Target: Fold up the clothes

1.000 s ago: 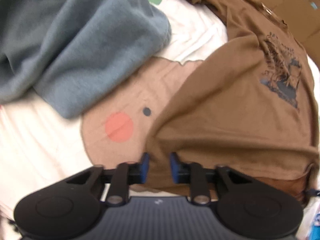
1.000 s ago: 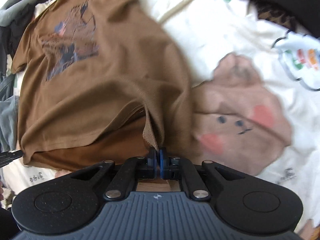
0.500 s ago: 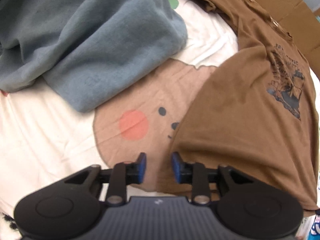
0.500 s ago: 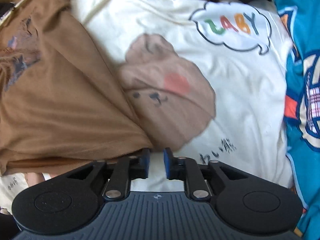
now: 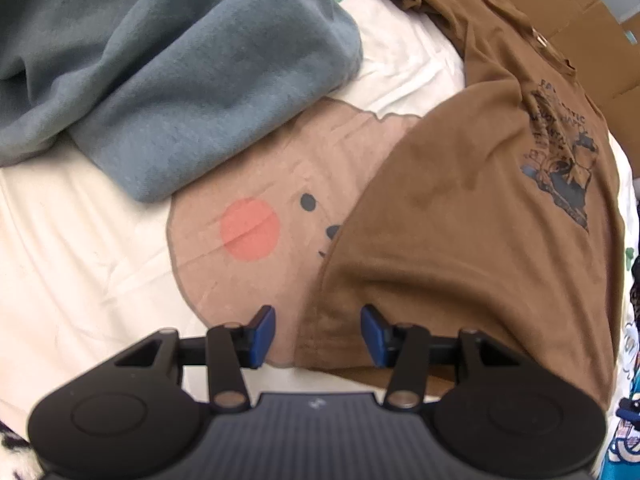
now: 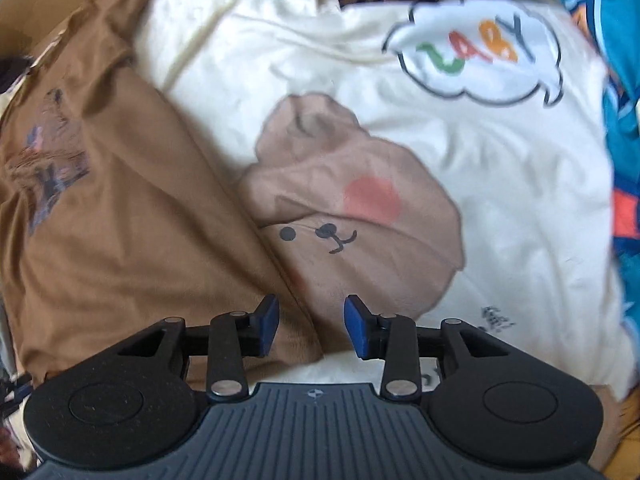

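Brown T-shirt is laid on the cream bedsheet, over one side of the bear face printed on it; the shirt's graphic print faces up. In the left wrist view a second brown layer is seen under the near hem, so one fold is judged made. The long side edges are still loose and the collar end is bunched (sleeves cannot be made out), so most of the folding is judged left.

Left gripper: jaws have just been opening and now stand apart; the shirt's near corner lies between them but is not pinched.

Right gripper: jaws likewise have just been opening and are parted; the shirt's other near corner lies by the left pad, untouched as far as can be told.

Grey-blue fleece garment is heaped beside the shirt, unfolded. Teal printed fabric is seen at the sheet's far side.

Containers: only a cardboard box past the collar; contents hidden.
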`<control>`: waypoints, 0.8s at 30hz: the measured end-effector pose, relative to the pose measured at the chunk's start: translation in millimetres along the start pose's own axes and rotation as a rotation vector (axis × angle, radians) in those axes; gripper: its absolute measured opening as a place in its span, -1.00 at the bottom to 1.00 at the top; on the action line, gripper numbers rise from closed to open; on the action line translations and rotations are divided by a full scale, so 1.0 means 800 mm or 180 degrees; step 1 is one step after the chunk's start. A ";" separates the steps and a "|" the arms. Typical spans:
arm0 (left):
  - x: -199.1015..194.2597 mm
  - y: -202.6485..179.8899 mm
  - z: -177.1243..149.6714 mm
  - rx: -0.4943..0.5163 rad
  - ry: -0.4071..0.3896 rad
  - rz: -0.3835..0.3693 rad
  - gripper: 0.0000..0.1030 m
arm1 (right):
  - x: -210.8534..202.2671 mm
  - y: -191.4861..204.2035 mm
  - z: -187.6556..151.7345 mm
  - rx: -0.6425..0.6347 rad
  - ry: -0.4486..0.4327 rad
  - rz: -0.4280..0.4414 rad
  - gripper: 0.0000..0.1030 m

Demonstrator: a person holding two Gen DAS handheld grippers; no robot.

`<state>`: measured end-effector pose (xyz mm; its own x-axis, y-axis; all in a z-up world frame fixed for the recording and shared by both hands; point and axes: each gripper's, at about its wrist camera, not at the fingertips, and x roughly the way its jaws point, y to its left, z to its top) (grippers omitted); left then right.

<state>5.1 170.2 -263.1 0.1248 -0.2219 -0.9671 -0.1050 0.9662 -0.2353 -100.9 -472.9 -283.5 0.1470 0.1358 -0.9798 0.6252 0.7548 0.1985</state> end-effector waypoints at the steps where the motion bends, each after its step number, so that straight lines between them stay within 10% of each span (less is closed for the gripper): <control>1: 0.001 0.000 0.000 -0.0011 0.0010 0.0003 -0.04 | 0.008 -0.003 -0.001 0.0078 0.0017 0.0025 -0.16; 14: 0.005 -0.012 0.007 0.0226 0.0122 -0.0025 -0.12 | 0.031 0.002 -0.016 0.0190 0.0114 0.0484 -0.15; 17: 0.016 -0.016 0.000 0.0303 0.0174 0.0126 -0.57 | 0.037 0.013 -0.020 0.0012 0.0193 0.0405 -0.15; 19: 0.023 -0.014 -0.005 0.0277 0.0231 0.0192 -0.81 | 0.041 0.016 -0.023 -0.0064 0.0268 0.0309 -0.28; 21: 0.021 -0.012 -0.006 0.0297 0.0235 0.0186 -0.89 | 0.040 0.016 -0.023 -0.0109 0.0316 0.0236 -0.82; 24: 0.008 -0.009 -0.002 0.0383 0.0240 0.0187 -0.91 | 0.031 0.013 -0.019 -0.0163 0.0326 0.0156 -0.88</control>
<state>5.4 161.8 -267.9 0.0468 -0.1693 -0.9845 0.0097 0.9856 -0.1690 -102.3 -451.8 -306.1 0.0957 0.2362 -0.9670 0.5790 0.7770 0.2471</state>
